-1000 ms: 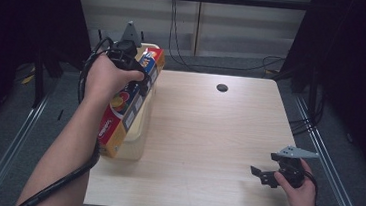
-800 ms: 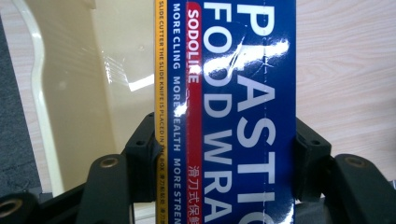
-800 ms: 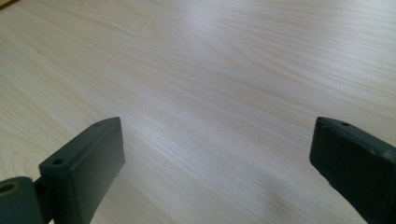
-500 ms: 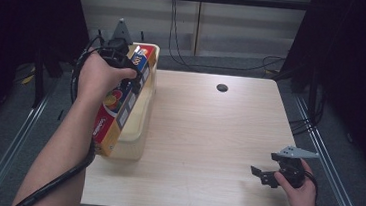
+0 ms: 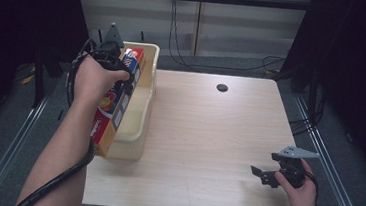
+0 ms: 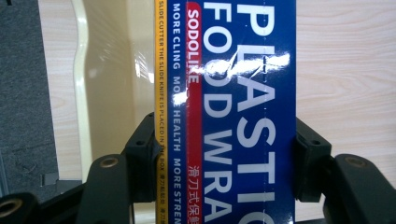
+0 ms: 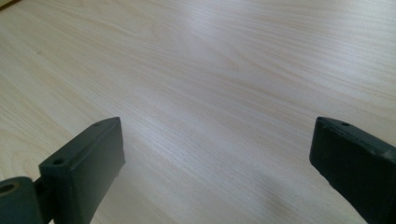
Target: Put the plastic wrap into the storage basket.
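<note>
A long blue, red and yellow plastic food wrap box (image 5: 116, 102) lies along the left rim of a cream plastic bin (image 5: 143, 99) at the table's left edge. My left gripper (image 5: 116, 67) is shut on the box near its far end; in the left gripper view both black pads press its sides (image 6: 226, 158), with the bin's inner wall (image 6: 112, 70) to the left. My right gripper (image 5: 260, 174) stands open low over the table's front right, nothing between its jaws (image 7: 217, 154).
The light wooden table (image 5: 208, 135) has a dark round hole (image 5: 222, 88) near its far edge. Metal rails run along both sides of the table, and cables hang at the back wall.
My left hand has carried the box a little to the left and down, so it now rests along the bin's left rim. The right gripper has stayed in place.
</note>
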